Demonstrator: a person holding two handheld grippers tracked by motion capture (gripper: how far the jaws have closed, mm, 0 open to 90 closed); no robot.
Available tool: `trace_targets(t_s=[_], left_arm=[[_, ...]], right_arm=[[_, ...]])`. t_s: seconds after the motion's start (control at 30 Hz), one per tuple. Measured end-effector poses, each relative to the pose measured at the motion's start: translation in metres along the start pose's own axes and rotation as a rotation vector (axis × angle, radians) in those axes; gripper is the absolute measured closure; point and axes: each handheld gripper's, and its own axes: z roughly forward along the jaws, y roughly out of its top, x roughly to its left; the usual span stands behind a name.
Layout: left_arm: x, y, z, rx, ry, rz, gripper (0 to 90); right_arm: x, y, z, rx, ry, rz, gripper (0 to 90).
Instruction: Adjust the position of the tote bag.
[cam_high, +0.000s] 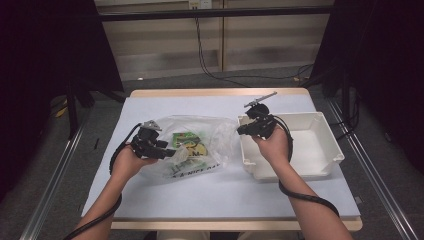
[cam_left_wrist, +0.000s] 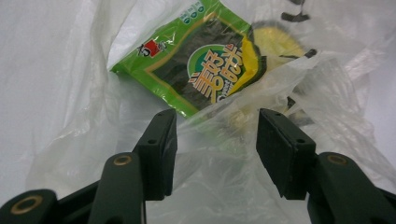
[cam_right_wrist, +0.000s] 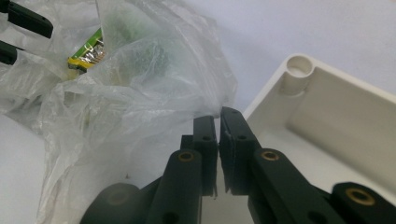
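surface (cam_high: 200, 197): pale blue sheet, dark curtains around
bag (cam_high: 220, 132): mid-surface, beside my white bin (cam_high: 327, 150)
left gripper (cam_left_wrist: 212, 140): fingers apart around bag film
right gripper (cam_right_wrist: 218, 135): fingers clamped on bag edge

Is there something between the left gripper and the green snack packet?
Yes. The thin film of the clear plastic bag lies between the open left gripper and the green snack packet, which sits inside the bag.
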Motion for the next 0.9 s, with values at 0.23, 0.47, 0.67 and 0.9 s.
trace_targets(t_s=[0.23, 0.47, 0.67, 0.9], left_arm=[[0.0, 0.0, -0.001, -0.024, -0.002, -0.009, 48.8], [0.002, 0.0, -0.003, -0.034, -0.003, -0.012, 49.2], [0.004, 0.002, -0.008, -0.059, 0.005, -0.021, 49.4], [0.002, 0.006, -0.006, -0.068, 0.009, -0.015, 50.3]], right_arm=[[0.0, -0.001, -0.01, -0.004, -0.021, -0.004, 76.6], [-0.009, -0.005, -0.023, -0.004, -0.056, 0.008, 67.2], [-0.008, -0.009, -0.035, -0.02, -0.051, 0.005, 58.9], [0.007, -0.005, -0.037, -0.034, -0.034, -0.033, 51.8]])
